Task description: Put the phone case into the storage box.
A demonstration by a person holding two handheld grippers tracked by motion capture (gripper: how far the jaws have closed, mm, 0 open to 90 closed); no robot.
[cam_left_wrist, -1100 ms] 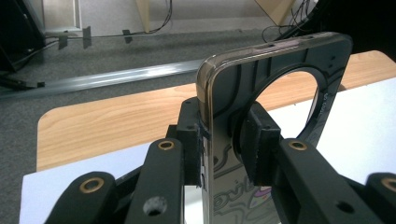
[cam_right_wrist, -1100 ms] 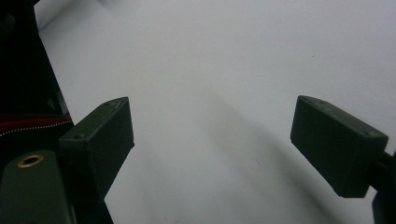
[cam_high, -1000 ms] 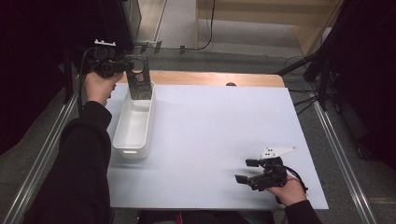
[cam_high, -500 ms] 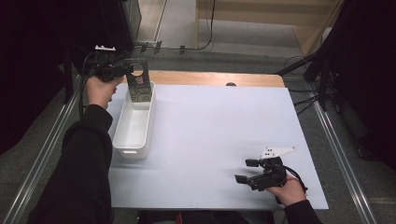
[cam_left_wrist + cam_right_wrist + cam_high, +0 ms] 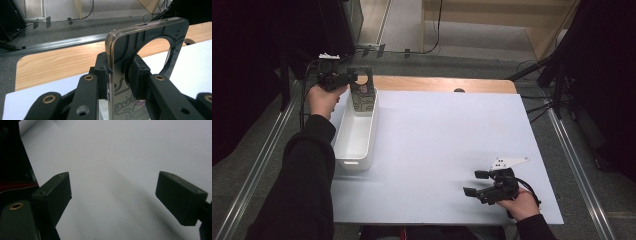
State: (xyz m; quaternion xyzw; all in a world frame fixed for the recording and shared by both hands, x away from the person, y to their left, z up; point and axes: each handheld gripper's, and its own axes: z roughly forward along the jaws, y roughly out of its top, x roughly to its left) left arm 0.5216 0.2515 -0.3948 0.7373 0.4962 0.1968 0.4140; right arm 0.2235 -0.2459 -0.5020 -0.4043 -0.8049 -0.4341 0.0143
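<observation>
Left gripper [image 5: 346,79] clamped on phone case [image 5: 361,91], held above far end of white bin [image 5: 353,145]; long axis near vertical, camera hole uppermost. Right gripper [image 5: 477,184] jaws apart, low over white table [image 5: 447,135].

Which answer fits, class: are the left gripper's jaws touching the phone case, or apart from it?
Touching. The left gripper view shows the left gripper with both jaws pressed against the opposite faces of the phone case, no gap on either side.
</observation>
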